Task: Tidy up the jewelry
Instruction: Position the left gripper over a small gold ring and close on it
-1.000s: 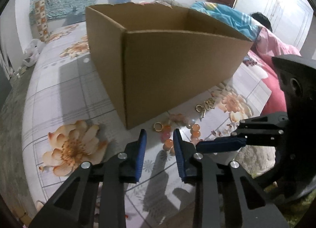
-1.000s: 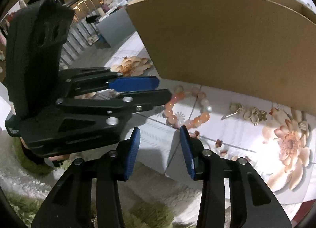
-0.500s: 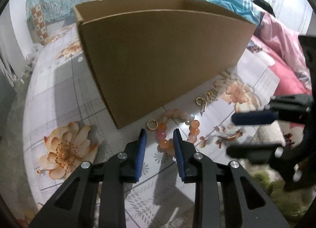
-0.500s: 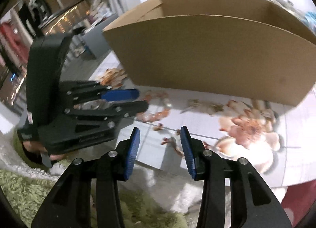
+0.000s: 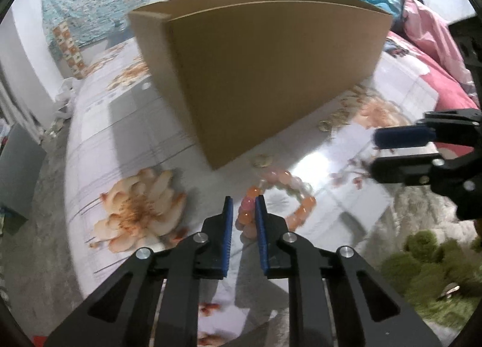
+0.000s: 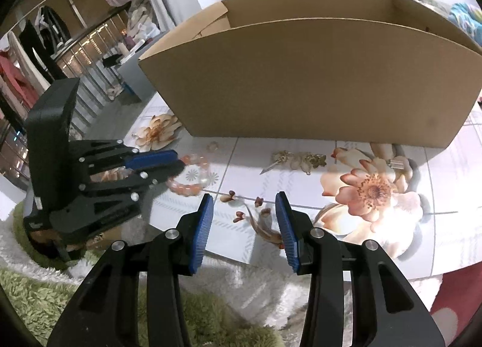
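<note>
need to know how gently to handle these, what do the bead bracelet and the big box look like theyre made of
Bead bracelet: glossy, translucent orange and pink round beads, likely glass, resin or polished stone; the look can't settle which. Box: plain brown corrugated cardboard, matte, with a ragged torn top edge. The left gripper has just been closing around the bracelet's beads.

Each gripper is a black plastic linkage assembly. The left gripper (image 5: pixel 244 214) and right gripper (image 6: pixel 244 220) both carry two fingers faced with ribbed blue pads (image 6: pixel 202 231). Round silver screws (image 6: pixel 172 233) mark the pivots. Triangular cut-outs lighten the finger arms.
</note>
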A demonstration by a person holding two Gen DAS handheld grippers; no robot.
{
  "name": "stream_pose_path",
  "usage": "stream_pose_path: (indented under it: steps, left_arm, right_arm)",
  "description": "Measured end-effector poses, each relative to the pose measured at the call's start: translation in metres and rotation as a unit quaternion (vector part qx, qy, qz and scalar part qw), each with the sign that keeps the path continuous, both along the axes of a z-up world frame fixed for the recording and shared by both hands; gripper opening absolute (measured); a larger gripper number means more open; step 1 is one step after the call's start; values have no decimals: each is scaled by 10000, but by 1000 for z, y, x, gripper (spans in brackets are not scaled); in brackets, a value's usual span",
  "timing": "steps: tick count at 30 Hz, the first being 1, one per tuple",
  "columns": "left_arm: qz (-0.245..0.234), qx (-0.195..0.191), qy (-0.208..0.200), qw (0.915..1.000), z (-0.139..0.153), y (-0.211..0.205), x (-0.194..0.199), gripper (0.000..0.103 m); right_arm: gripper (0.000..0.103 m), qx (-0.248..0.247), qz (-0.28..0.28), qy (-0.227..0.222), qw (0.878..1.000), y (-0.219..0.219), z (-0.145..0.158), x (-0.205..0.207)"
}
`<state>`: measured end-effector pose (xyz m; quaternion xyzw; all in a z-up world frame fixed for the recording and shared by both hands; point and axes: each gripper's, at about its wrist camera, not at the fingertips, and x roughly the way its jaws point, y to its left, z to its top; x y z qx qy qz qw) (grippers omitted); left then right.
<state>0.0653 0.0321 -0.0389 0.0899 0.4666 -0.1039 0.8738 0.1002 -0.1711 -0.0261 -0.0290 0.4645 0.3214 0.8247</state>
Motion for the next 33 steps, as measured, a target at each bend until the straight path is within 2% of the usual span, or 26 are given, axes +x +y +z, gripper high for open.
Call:
stream_pose_path:
  steps: [8,13,17,21,25,28,33]
  left_arm:
    - [485,175,42,9987,3,22,8,15]
    - [633,-255,-118,9976,15,30,1,17]
    - [424,-755,-181,9961,24,21,-1,18]
    - [260,-932,-68,9953,20,5,7,20]
    - [91,-820,-122,9965,19,-12,12,21]
    - [38,-599,-77,9982,11,-19,21,21]
    - [128,-384,33,9992,1,-23,29,21]
  right_arm:
    - [41,34,-107,-1,9999,-10,-1,0]
    - [41,69,-152,13,9999,-16,-2,-1]
    - [41,135,-155,27,9998,-19,-1,2]
    - [41,183,-143,43,9997,-22,-1,2]
    - [42,216,-145,72,9996,-26,-1,3]
    - [42,230,-142,104,9996,-30,-3,6]
    - [42,220,-100,100,9997,-34,0,11]
